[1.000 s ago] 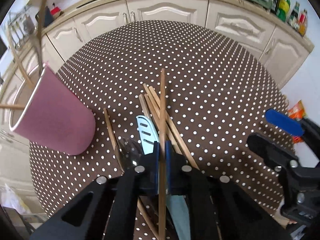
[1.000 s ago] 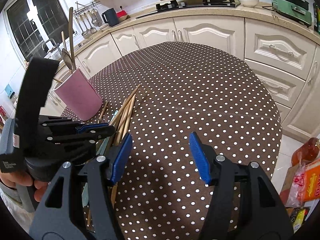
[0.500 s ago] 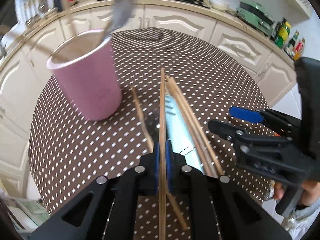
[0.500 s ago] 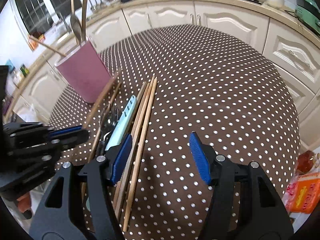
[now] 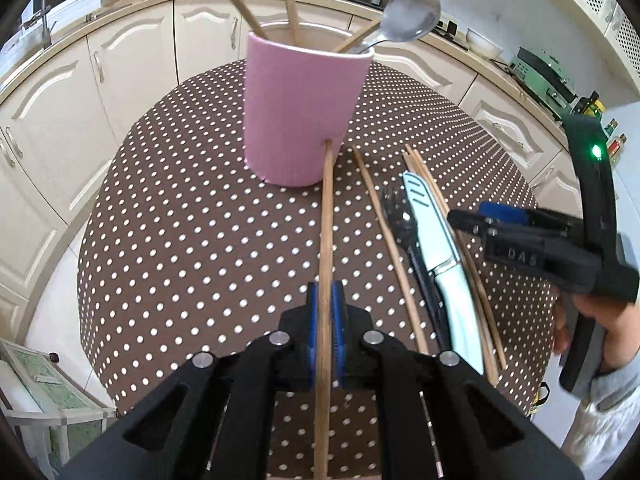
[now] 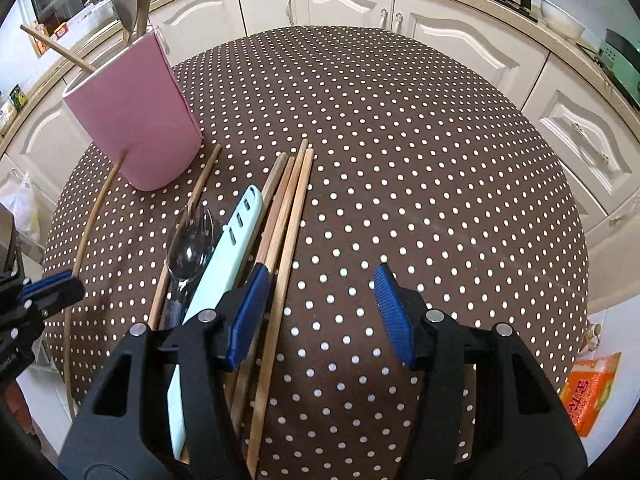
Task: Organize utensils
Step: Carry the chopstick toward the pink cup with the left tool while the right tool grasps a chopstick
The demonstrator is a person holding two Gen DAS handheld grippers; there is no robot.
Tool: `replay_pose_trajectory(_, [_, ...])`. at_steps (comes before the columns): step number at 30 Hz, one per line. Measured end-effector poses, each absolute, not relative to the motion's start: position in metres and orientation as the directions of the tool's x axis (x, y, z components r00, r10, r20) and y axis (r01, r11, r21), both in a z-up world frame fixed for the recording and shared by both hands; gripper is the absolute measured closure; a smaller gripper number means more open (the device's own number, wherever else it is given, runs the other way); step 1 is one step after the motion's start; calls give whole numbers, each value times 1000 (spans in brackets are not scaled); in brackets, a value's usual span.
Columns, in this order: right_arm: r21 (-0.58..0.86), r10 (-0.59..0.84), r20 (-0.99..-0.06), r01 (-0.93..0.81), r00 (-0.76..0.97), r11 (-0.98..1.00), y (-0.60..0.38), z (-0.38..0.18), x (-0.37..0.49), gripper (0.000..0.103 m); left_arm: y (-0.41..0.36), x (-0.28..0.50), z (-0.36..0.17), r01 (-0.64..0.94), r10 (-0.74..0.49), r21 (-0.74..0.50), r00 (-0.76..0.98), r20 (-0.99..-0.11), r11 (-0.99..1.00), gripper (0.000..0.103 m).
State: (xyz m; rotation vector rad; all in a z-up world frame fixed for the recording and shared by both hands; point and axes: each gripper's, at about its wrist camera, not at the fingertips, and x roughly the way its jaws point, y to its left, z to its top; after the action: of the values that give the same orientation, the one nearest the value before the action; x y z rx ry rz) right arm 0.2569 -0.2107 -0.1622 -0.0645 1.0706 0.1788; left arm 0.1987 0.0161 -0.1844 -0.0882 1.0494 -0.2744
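1. The held chopstick [image 5: 326, 248] runs out of the left wrist view's bottom edge; its lower end is unseen.
2. The pink cup [image 5: 296, 108] hides the lower ends of the sticks and spoon [image 5: 408, 20] inside it.
3. In the right wrist view, the right tool [image 6: 320, 312] covers the near ends of the pale blue knife [image 6: 224, 264] and the loose chopsticks [image 6: 286, 220].
4. The left tool [image 6: 36, 292] is cut off there by the left edge.

each gripper [image 5: 325, 330] [image 6: 320, 316] has a matte black plastic frame with angular triangular cut-outs, round silver screws at the linkage joints and ribbed blue pads [image 6: 394, 316] on the finger tips. the right gripper's body [image 5: 532, 248], seen from the left wrist view, carries embossed lettering and a lit green indicator. the hand [image 5: 600, 332] on its grip wears a grey sleeve cuff [image 5: 618, 386].
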Motion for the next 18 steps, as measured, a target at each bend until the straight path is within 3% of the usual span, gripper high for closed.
replay_pose_trajectory(2, [24,100,-881,-167,462,986,-212,-162,263,57,25,193,-186,179,-270,-209,461,-845,961,96])
replay_pose_trajectory(14, [0,83,-912,-201,403,980,-190,-170,294,71,71,179,-193,93,-278,-267,475,-835,959,96])
replay_pose_trajectory(16, [-2,83,-911,-205,405,979,-189,-171,302,78,76,180,-190,75,-279,-278,482,-830,958,96])
replay_pose_trajectory(18, [9,94,-909,-208,405,978,-190,-171,306,94,81,180,-187,54,-276,-288,496,-823,956,96])
